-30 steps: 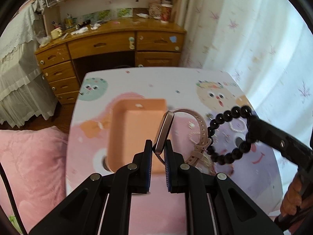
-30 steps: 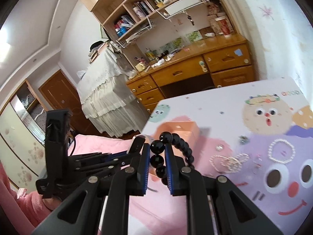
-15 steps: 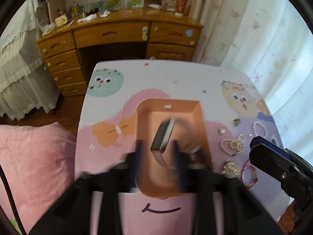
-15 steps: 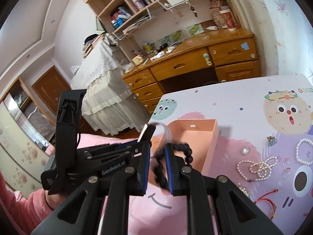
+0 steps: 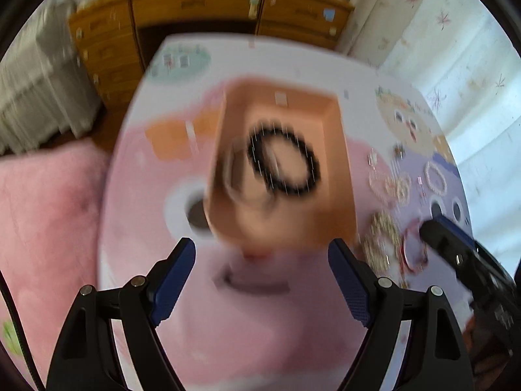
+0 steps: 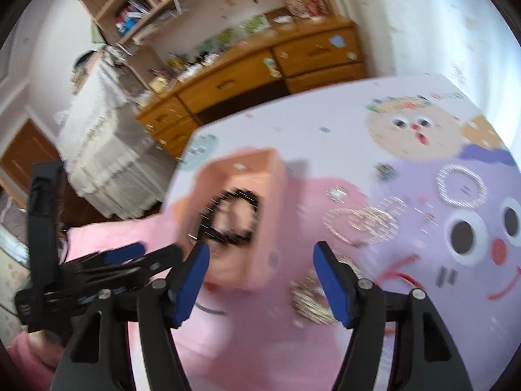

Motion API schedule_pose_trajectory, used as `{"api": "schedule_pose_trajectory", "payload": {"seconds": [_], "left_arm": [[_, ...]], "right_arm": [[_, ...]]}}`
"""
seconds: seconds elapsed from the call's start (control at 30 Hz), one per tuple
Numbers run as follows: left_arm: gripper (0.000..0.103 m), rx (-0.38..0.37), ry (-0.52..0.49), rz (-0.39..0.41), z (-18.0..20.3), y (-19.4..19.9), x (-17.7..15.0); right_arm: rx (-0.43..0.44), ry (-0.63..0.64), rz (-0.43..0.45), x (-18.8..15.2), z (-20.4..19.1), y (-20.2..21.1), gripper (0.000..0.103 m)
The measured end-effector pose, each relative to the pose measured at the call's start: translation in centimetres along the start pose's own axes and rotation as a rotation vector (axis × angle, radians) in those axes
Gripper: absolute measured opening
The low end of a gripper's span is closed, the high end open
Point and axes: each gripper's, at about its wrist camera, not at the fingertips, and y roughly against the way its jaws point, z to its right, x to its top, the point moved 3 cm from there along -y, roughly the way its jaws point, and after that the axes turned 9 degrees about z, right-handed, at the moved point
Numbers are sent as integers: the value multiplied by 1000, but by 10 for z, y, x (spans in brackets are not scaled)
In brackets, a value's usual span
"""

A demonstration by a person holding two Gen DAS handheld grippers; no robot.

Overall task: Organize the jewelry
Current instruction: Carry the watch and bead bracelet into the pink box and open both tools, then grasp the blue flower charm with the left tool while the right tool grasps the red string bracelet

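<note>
Both views are motion-blurred. An orange box (image 5: 338, 195) stands on the cartoon-print table (image 5: 267, 325). Inside it lie a black bead bracelet (image 5: 282, 161) and a pink watch (image 5: 236, 176), side by side. The box (image 6: 270, 176) and the bead bracelet (image 6: 231, 218) also show in the right wrist view. My left gripper (image 5: 262, 280) is open and empty, above the table just before the box. My right gripper (image 6: 259, 273) is open and empty, near the box's right front corner. Its body (image 5: 462, 254) shows at the right of the left wrist view.
Loose jewelry lies right of the box: a pearl heart necklace (image 6: 361, 221), a pearl bracelet (image 6: 460, 185), a gold chain (image 6: 309, 299) and a red cord bracelet (image 5: 413, 251). A wooden desk (image 6: 260, 71) stands beyond the table. A pink cushion (image 5: 49, 228) lies at left.
Both grippers have opened. The watch and the black bead bracelet have dropped from them into the orange box. Both grippers have pulled back a little toward me.
</note>
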Motion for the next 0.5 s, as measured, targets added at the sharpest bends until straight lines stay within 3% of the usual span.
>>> {"api": "schedule_pose_trajectory", "payload": {"seconds": [0.13,0.2,0.4,0.5], "left_arm": [[82,38,4,-171,13,-15,-46],[82,60,-26,-217,25,-18,-62],[82,100,-136,-257,76,-23,-80],[83,77,-131,-248,100,-25,-80]], "right_arm": [[-123,72,-39,-17,33,6,72],[-171,109,-60,-24,49,10,72],[-231,210,-89,-35,85,27,72],[-227,314,-111,-38,95,33,72]]}}
